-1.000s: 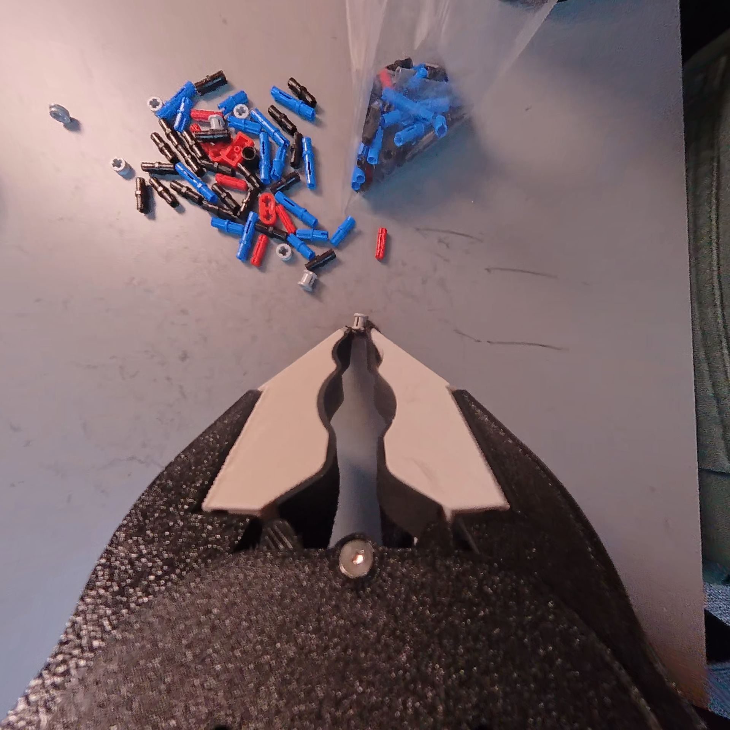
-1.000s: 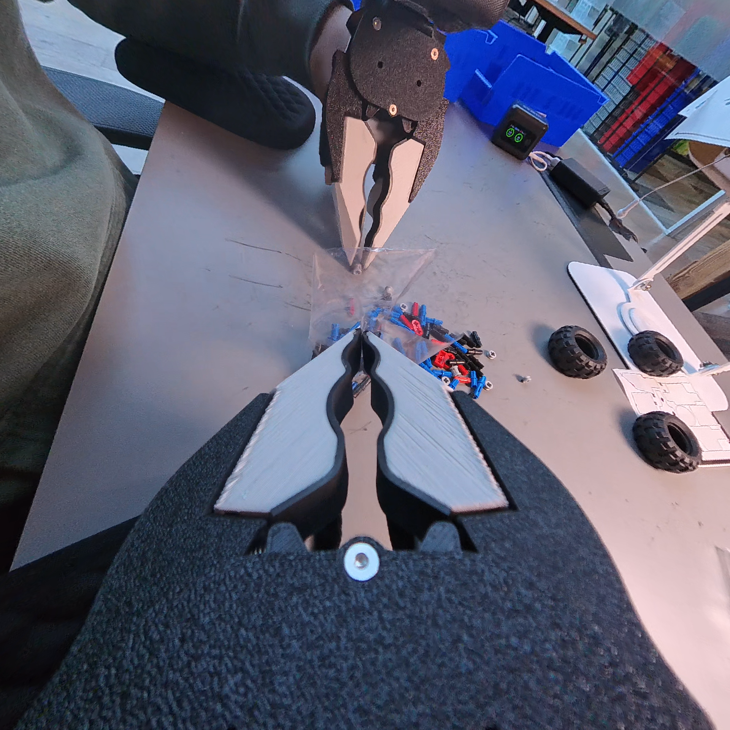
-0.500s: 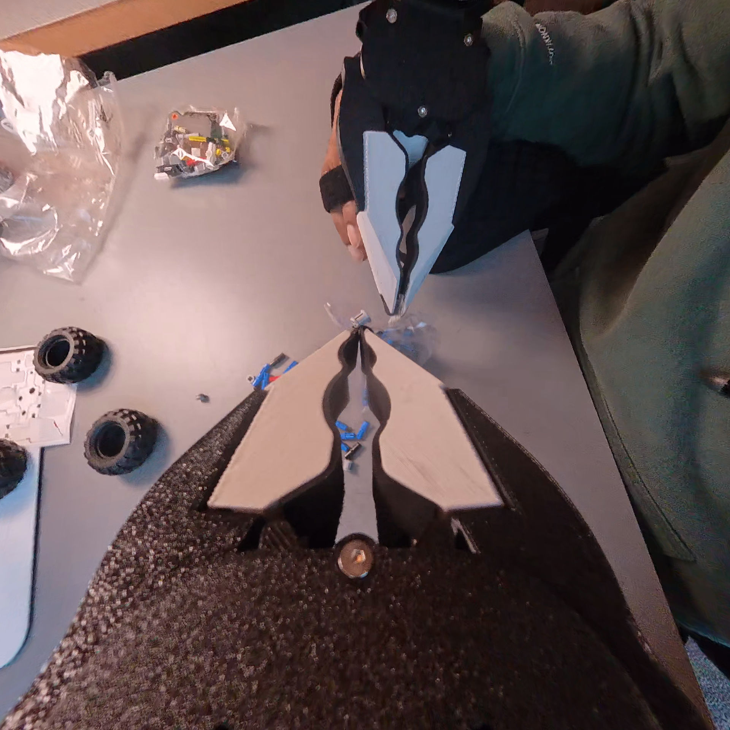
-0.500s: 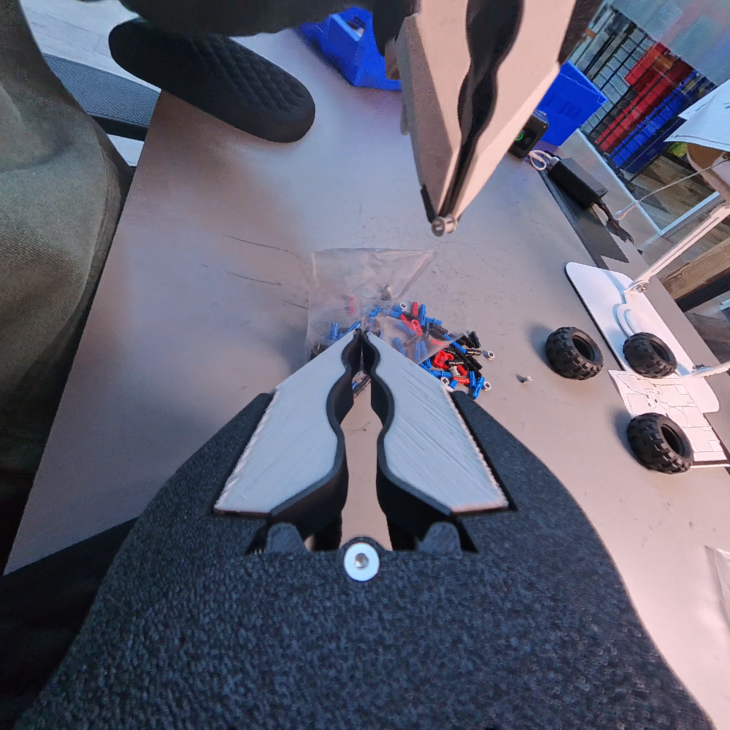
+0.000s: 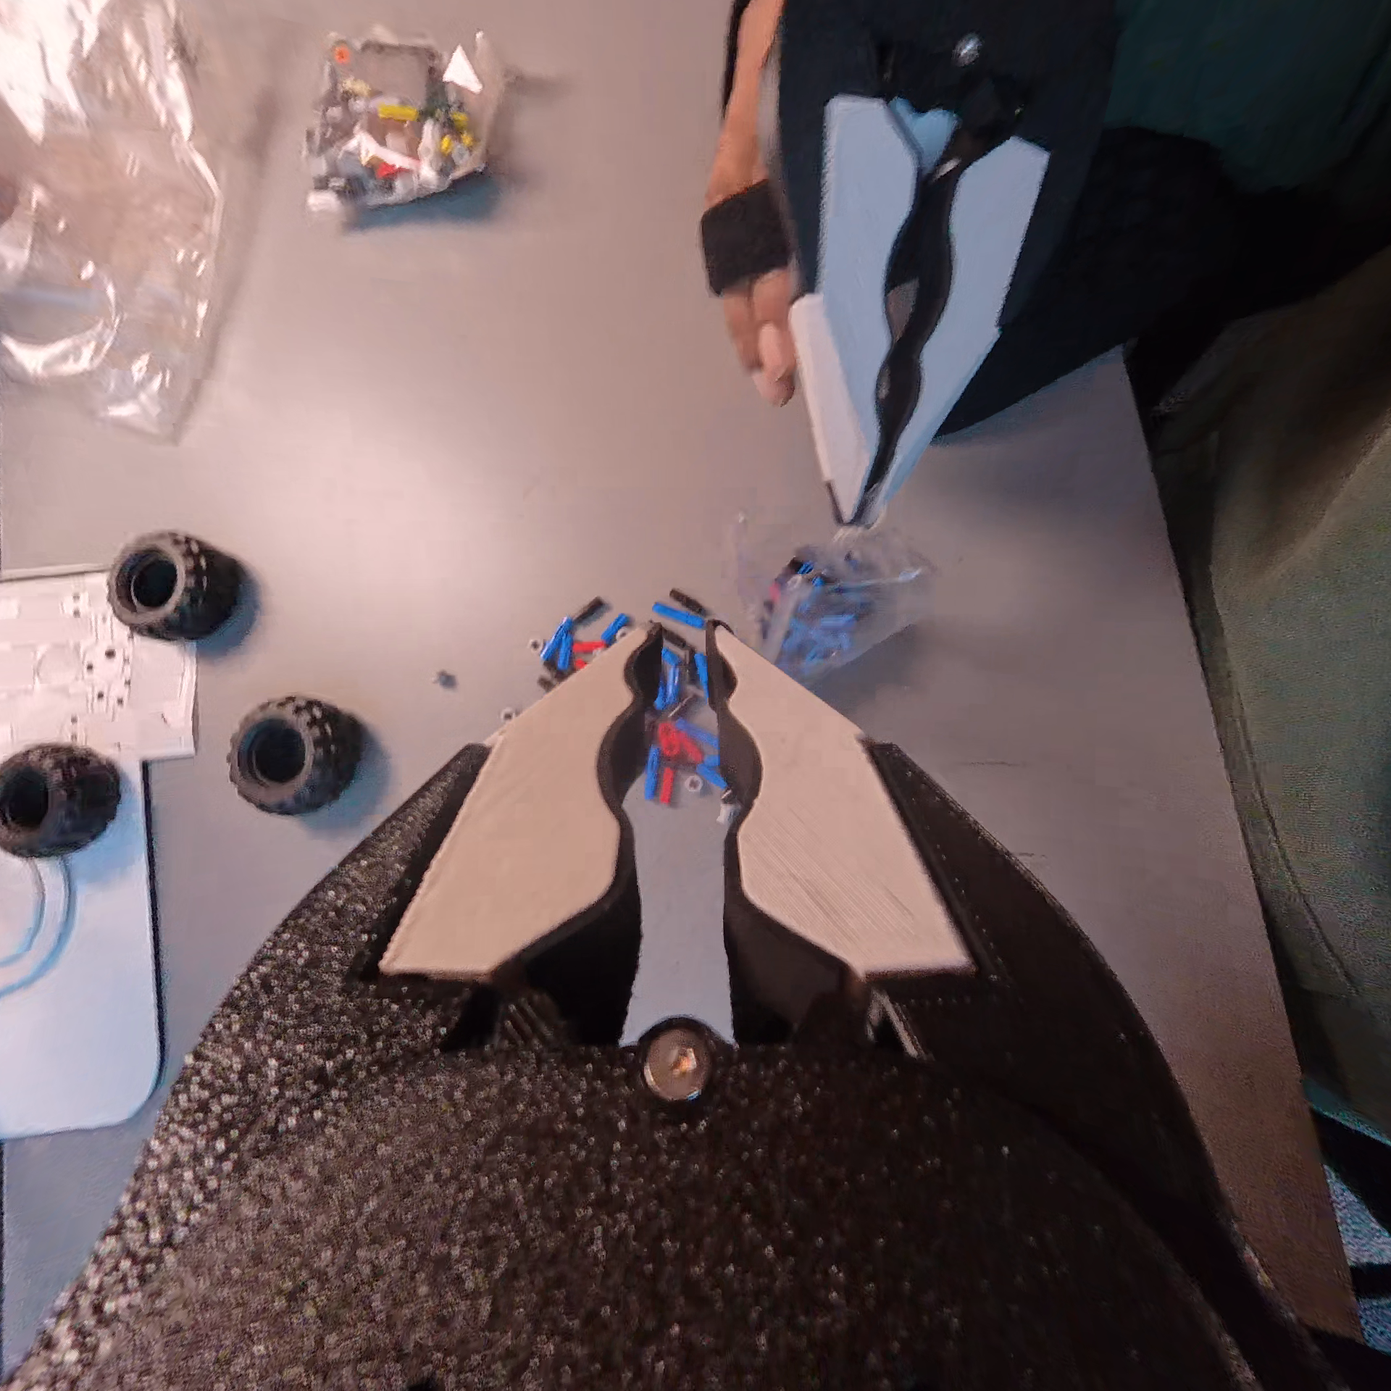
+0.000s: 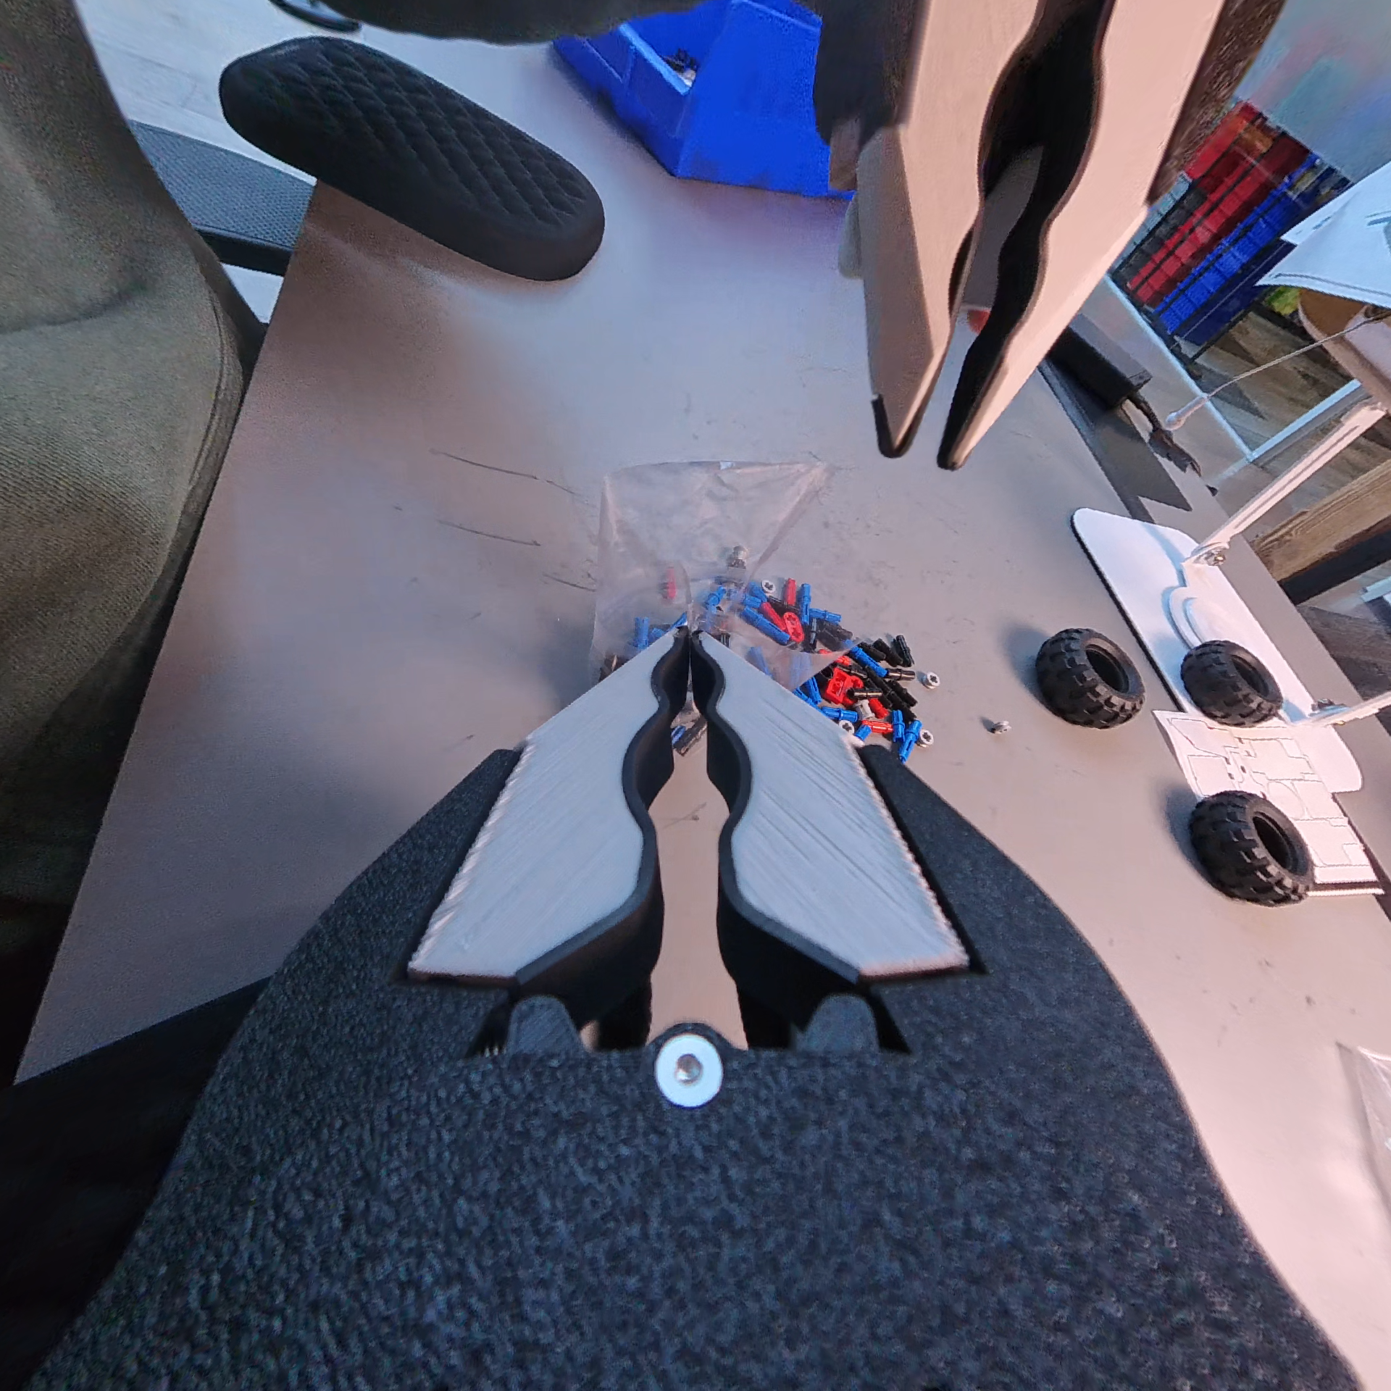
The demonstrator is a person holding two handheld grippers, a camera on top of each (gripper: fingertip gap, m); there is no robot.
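My left tool [image 5: 683, 632] spread, empty, hanging over loose pins [image 6: 865, 677] | right tool [image 6: 689, 640] pressed together on clear bag [image 6: 700, 527] edge, bag on tabletop [image 6: 376, 602] | film looks light, limp, slippery; I'd pinch a bare corner.

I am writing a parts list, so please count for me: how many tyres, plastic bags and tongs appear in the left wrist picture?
Tyres: 3
Plastic bags: 3
Tongs: 2
Total: 8
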